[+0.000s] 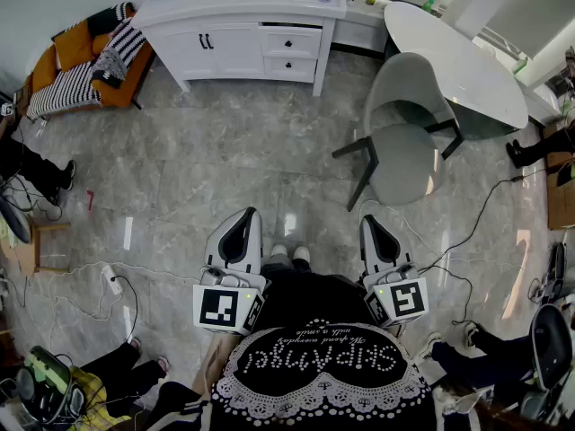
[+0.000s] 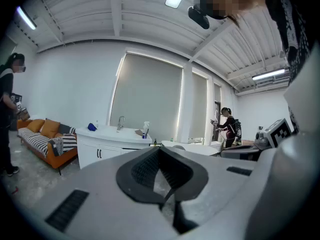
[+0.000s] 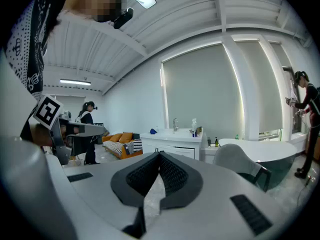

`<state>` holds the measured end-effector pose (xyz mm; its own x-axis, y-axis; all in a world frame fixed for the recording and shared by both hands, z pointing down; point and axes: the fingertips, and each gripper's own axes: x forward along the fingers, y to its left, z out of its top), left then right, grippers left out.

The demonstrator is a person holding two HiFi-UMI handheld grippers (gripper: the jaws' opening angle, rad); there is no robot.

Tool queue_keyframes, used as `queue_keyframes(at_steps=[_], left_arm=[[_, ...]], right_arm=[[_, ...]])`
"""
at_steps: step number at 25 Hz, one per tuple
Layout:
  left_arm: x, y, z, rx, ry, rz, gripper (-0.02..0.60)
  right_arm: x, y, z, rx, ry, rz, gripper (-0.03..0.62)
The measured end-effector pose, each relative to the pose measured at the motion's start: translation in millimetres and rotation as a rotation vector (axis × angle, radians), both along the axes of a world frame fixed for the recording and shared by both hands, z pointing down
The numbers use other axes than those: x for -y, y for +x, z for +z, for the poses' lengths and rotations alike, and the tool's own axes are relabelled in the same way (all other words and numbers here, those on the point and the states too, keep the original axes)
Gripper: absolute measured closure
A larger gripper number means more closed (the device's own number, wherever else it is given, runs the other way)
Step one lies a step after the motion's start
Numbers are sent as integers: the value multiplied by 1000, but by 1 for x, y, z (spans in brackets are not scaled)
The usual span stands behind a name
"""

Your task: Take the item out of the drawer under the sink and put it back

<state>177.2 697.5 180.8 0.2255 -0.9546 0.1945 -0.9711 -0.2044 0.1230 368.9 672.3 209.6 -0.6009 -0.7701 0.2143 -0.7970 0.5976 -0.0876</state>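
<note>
Torso: dark lace-trimmed top [image 1: 314, 357], nearest of all, fills the bottom edge of the head view.
Floor: grey marble [image 1: 225, 169], a wide stretch between the person and the cabinet.
Cabinet: white sink unit [image 1: 225, 48], far ahead at the top of the head view, its long axis running left to right.
Chair: grey [image 1: 409, 115], ahead and to the right, closer to the right gripper's side.
Drawers: 2 [image 1: 289, 41], stacked at the cabinet's right end, both closed. The item is not visible and is presumably inside 1 of them.
Left gripper [image 1: 248, 214]: held at the waist, jaws together, nothing in them.
Right gripper [image 1: 369, 221]: level with it, jaws together, nothing in them.
Bearing: drawers lie straight ahead, well apart from both grippers and sideways between them, slightly nearer the left one's line.
Next: likely a walk up to the cabinet before any reach.
</note>
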Motion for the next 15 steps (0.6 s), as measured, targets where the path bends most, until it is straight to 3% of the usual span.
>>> queue_keyframes(at_steps=[15], left_arm=[[2,-1,-5,19,12,14,577]], right_arm=[[0,-4,-4,13,22,-8,577]])
